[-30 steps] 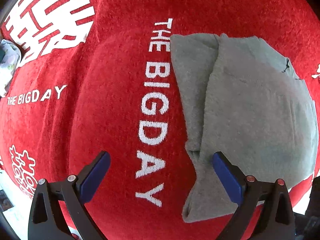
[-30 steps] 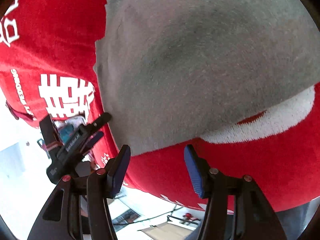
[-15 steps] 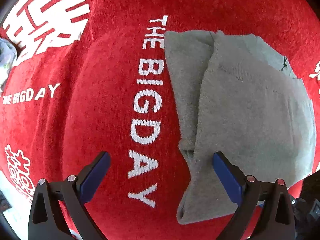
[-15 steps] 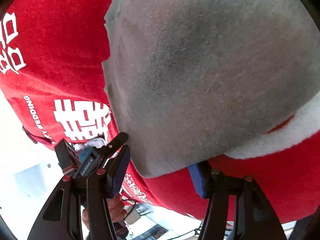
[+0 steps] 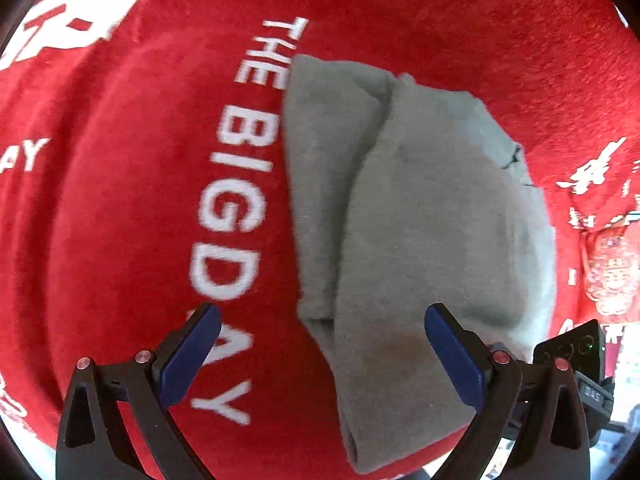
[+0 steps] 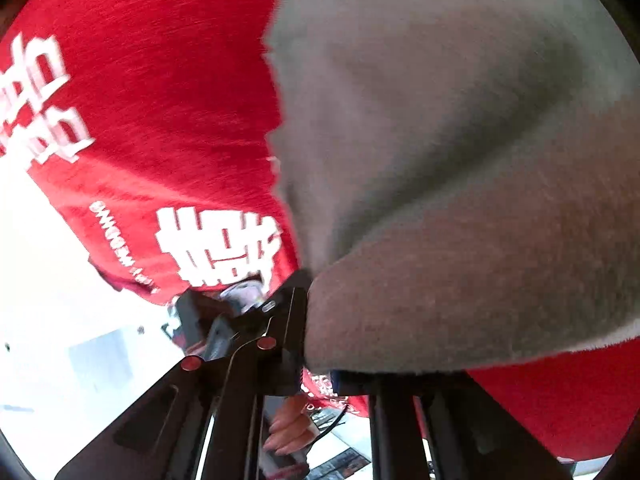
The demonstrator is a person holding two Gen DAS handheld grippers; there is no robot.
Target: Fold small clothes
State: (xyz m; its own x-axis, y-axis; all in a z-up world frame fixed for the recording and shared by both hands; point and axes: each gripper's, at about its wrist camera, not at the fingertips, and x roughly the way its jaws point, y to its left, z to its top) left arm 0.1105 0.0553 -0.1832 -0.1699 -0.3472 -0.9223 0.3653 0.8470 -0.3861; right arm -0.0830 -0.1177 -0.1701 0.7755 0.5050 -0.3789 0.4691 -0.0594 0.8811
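Observation:
A small grey garment (image 5: pixel 420 240) lies folded lengthwise on a red cloth with white lettering (image 5: pixel 132 208). My left gripper (image 5: pixel 320 356) is open; its jaws straddle the garment's near left corner just above it, the right finger (image 5: pixel 452 360) over the grey fabric. In the right wrist view the same grey garment (image 6: pixel 460 160) fills the frame. My right gripper (image 6: pixel 320 364) has closed on its near edge, and the fabric drapes over and hides the fingertips.
The red cloth (image 6: pixel 160 100) ends at the table's edge, with white floor (image 6: pixel 60 300) beyond. The left gripper's body (image 6: pixel 224 320) and the person's hand (image 6: pixel 288 428) show under the right gripper. The right gripper's body (image 5: pixel 576 364) shows at the left view's lower right.
My right gripper moved forward onto the garment's near edge and closed on it. My left gripper moved closer over the garment's corner and stayed open.

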